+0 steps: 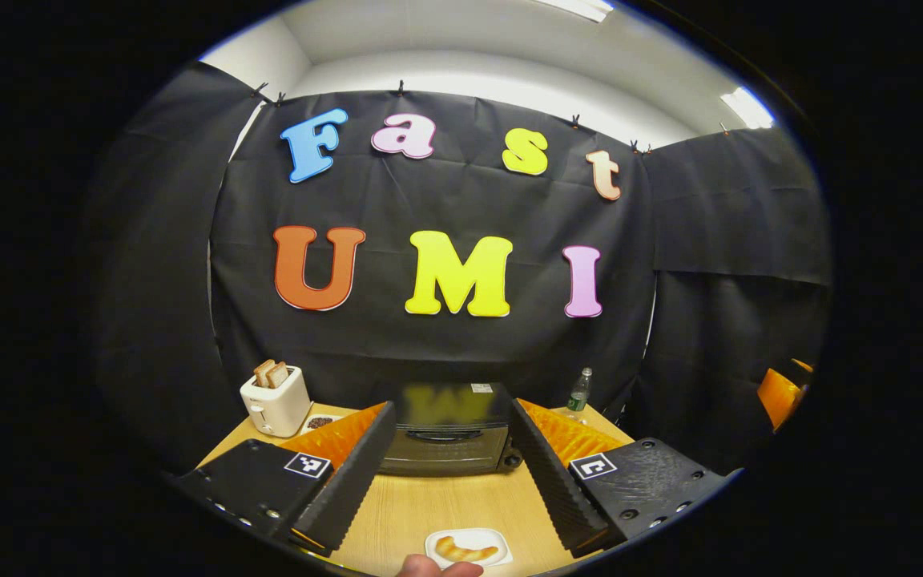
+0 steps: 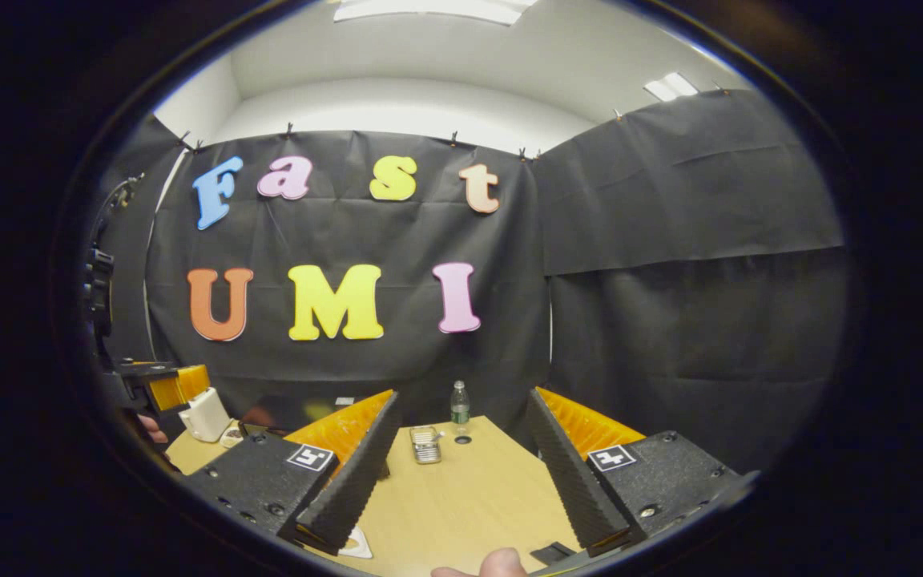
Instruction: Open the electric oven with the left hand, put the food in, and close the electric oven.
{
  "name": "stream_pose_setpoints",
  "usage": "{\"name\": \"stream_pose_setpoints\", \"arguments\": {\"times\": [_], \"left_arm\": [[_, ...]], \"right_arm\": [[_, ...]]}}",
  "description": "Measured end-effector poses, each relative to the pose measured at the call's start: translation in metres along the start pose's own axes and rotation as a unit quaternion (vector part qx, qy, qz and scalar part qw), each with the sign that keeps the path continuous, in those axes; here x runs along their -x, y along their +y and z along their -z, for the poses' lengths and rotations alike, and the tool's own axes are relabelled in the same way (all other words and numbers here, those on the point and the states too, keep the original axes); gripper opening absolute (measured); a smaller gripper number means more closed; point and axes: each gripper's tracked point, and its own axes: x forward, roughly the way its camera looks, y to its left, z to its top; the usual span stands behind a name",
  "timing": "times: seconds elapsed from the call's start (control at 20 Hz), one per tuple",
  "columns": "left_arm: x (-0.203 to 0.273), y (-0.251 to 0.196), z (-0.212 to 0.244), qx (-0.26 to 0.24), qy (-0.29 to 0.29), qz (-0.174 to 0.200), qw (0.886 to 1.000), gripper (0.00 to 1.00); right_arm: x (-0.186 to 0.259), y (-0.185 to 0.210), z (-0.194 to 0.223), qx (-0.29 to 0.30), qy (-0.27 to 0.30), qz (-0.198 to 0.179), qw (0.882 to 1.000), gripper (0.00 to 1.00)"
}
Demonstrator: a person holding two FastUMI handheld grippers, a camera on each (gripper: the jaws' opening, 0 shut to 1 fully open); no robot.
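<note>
Electric oven (image 1: 447,439): small, dark, boxy, glossy top that mirrors the wall behind. Door shut; a dark curved handle runs across the upper part of the door front. A knob sits at its lower right corner. It stands at the back of the wooden tabletop (image 1: 461,505), against the black cloth wall.

Left of the oven: a white toaster (image 1: 276,399) with two slices of bread standing in its slots. Between toaster and oven, a little dish (image 1: 319,422) of something dark. Right of the oven, near the back edge, a clear bottle (image 1: 579,392) with a green label.

In front of the oven, toward the camera: a white plate (image 1: 469,547) carrying the food, a golden croissant (image 1: 466,551), lying flat. A fingertip (image 1: 437,568) shows just beside the plate's near edge.

Left claw (image 1: 455,489): fingers spread wide, pinching nothing, held above the tabletop, with the oven framed between them.

Right claw (image 2: 461,489): fingers likewise spread, nothing held. Right gripper view: the bottle (image 2: 459,403) upright, a small metal tin (image 2: 425,444) beside it on bare wood. Far left there, the toaster (image 2: 205,414) and part of the other gripper.
</note>
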Motion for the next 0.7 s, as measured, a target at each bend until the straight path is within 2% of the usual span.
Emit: {"name": "stream_pose_setpoints", "arguments": {"times": [0.2,0.35,0.45,0.6,0.7], "left_arm": [[-0.025,0.0,0.008,-0.002,0.011,0.003,1.0,0.93],[-0.046,0.004,0.029,-0.001,0.045,-0.003,0.999,0.93],[-0.063,0.007,0.056,0.008,0.087,-0.004,0.996,0.93],[-0.087,0.005,0.113,0.021,0.173,0.0,0.985,0.93],[-0.103,0.007,0.141,0.031,0.205,-0.008,0.978,0.94]], "right_arm": [[-0.005,-0.012,0.006,-0.006,0.005,0.015,1.0,0.99],[-0.011,-0.022,0.014,-0.008,0.011,0.024,1.0,0.99],[-0.017,-0.027,0.023,-0.005,0.019,0.028,0.999,0.99],[-0.026,-0.035,0.035,-0.001,0.038,0.03,0.999,0.98],[-0.031,-0.04,0.044,0.003,0.05,0.035,0.998,0.98]]}}
